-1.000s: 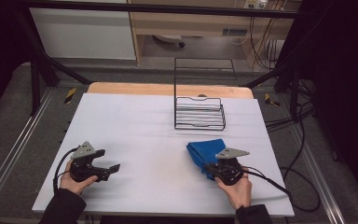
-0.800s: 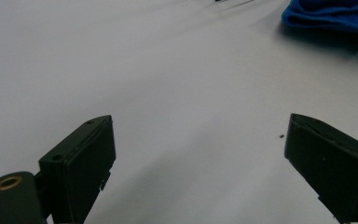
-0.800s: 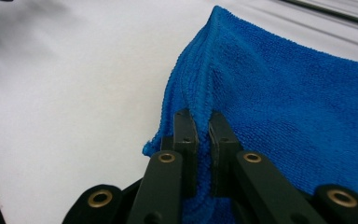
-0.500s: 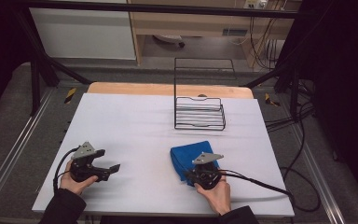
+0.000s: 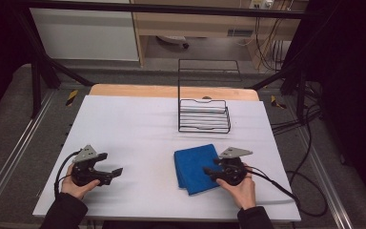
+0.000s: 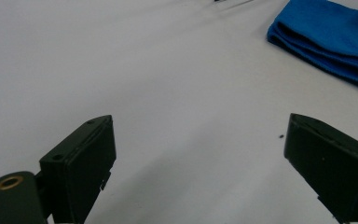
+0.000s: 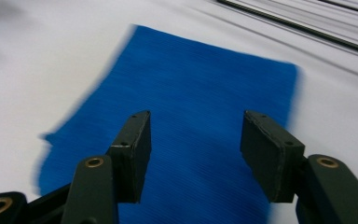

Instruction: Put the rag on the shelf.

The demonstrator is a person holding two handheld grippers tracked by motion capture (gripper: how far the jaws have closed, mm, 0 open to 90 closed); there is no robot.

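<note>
The right gripper [image 5: 208, 171] has just been opened, its jaws now parted above the folded blue cloth [image 5: 195, 168], which has been slid leftward and is released flat on the table [image 5: 138, 124], near its front edge. The left gripper [image 5: 119, 171] is kept spread wide, empty, well apart; the placement is judged done

a plain bright blue folded cloth [image 5: 196, 168] with a fine ribbed weave lies on the white table cover [image 5: 138, 129]. the wire rack [image 5: 204, 115] is black. both grippers, left [image 5: 116, 171] and right [image 5: 208, 171], are black with grey top plates, brass-coloured rivets and black cables. the table's far edge [image 5: 171, 91] is light wood. the person's sleeves [image 5: 66, 213] are dark.
</note>
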